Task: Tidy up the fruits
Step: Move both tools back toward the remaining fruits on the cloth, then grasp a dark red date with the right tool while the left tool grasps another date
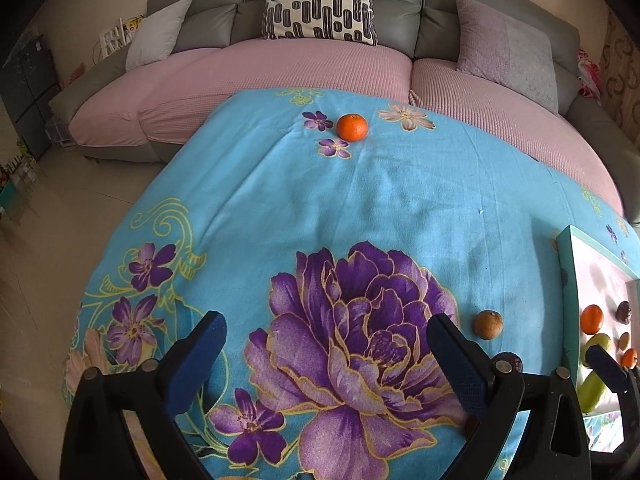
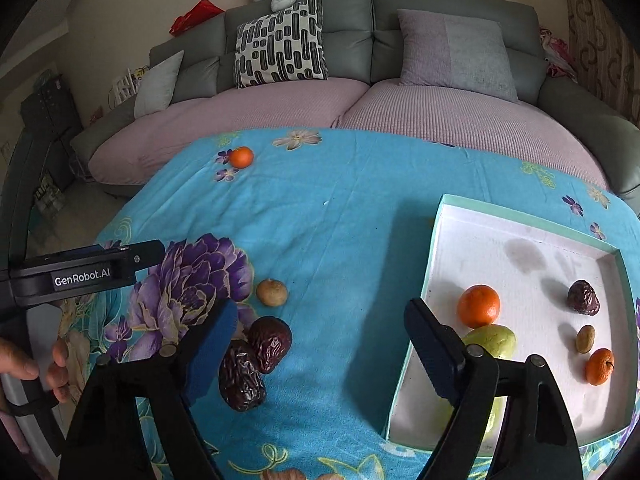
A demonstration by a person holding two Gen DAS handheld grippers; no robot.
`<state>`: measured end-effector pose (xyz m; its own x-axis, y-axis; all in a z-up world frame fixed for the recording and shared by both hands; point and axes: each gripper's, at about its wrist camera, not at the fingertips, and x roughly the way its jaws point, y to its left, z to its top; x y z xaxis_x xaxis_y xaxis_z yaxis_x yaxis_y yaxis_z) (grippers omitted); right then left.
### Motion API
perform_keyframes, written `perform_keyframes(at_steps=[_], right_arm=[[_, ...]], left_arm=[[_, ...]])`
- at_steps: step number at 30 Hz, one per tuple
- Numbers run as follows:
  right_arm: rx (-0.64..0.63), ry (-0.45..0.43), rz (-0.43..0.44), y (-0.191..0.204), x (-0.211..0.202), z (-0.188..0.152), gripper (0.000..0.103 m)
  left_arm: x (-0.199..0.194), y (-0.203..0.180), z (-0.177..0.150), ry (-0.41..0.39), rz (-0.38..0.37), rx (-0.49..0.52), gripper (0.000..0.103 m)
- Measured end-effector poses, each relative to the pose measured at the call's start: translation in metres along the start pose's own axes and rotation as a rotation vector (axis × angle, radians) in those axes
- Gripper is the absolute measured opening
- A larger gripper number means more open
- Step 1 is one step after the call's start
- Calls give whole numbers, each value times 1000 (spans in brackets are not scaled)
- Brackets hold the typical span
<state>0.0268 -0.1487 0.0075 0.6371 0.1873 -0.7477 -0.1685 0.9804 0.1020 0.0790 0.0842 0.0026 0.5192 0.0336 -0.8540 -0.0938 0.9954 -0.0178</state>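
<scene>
Two dates [image 2: 256, 364], one longan [image 2: 272, 292], one tangerine [image 2: 241, 157] outside tray [image 2: 520, 220].

Green fruit [image 2: 490, 340] partly behind jaws.

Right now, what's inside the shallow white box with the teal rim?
White teal-rimmed box holds a large orange, small orange, wrinkled dark date, small brown fruit and green fruit. The right gripper covers the near corner.

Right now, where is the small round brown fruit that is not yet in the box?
In the right wrist view, the brown fruit lies on the blue cloth, left of the box, just above two dark red dates.
</scene>
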Motion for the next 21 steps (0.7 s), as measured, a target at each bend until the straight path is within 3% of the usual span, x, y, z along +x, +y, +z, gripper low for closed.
perform_keyframes(at_steps=[5,8,11,21], right_arm=[[-63,89,19,22,18,-11,86],[-93,136,32,31,26,-18,70],[-114,173,39,37,33,-24,69],[-130,222,71,46,40,-30,46]], left_arm=[[4,0,-1,15,3,-2,102],[5,2,-1,20,11,-11,102],[5,2,-1,23,-3,-16,102],[4,-1,1,9,-65,-31,102]])
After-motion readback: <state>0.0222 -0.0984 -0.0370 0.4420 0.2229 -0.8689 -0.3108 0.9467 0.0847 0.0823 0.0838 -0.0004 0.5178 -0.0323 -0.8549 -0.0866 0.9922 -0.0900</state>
